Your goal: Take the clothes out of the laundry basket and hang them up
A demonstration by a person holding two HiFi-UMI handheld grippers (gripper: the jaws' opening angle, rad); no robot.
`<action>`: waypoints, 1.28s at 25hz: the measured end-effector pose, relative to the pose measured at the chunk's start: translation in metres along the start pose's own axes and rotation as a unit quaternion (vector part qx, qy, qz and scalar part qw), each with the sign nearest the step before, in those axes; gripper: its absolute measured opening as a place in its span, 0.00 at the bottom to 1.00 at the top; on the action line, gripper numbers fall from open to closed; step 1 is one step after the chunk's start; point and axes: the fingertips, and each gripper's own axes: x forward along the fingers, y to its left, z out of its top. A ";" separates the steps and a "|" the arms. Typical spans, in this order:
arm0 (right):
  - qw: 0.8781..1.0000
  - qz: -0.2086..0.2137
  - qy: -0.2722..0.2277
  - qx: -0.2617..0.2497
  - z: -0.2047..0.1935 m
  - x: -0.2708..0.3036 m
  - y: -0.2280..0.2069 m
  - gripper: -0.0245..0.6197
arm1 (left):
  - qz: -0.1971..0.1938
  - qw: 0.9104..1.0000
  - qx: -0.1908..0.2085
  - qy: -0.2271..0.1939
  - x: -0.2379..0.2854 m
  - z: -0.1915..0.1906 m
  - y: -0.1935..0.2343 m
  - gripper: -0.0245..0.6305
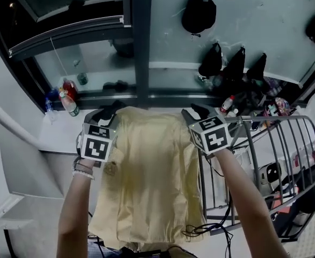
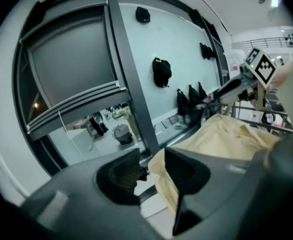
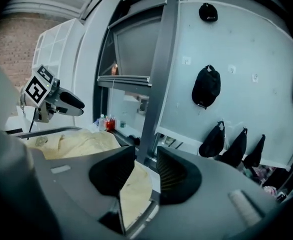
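A pale yellow garment [image 1: 152,171] hangs spread over the top of a grey metal drying rack [image 1: 286,144], and its top edge runs between my two grippers. The left gripper [image 1: 112,110] is at the garment's upper left corner, its jaws apart. In the left gripper view [image 2: 149,166] the cloth [image 2: 226,134] lies just beside the right jaw and is not pinched. At the upper right corner the right gripper [image 1: 196,112] is open too. In the right gripper view [image 3: 146,166] the cloth [image 3: 76,144] lies below the gap. The rail under the cloth is hidden.
A dark window post [image 1: 141,42] stands straight ahead. Black caps [image 1: 199,11] hang on the wall. Bottles [image 1: 67,95] stand on the ledge to the left. Clutter [image 1: 265,106] sits beyond the rack, and cables [image 1: 211,230] trail on the floor beneath it.
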 end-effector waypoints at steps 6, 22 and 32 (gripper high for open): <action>0.998 0.012 -0.064 -0.001 0.031 -0.068 0.027 0.23 | 0.031 0.999 0.002 -0.040 -0.084 0.019 -0.015 0.22; 0.964 0.163 -0.195 -0.075 0.030 -0.284 0.202 0.22 | 0.145 0.982 -0.007 -0.124 -0.362 0.018 -0.128 0.17; 0.922 0.300 -0.222 -0.104 0.011 -0.370 0.314 0.21 | 0.242 0.967 -0.022 -0.081 -0.521 -0.041 -0.175 0.16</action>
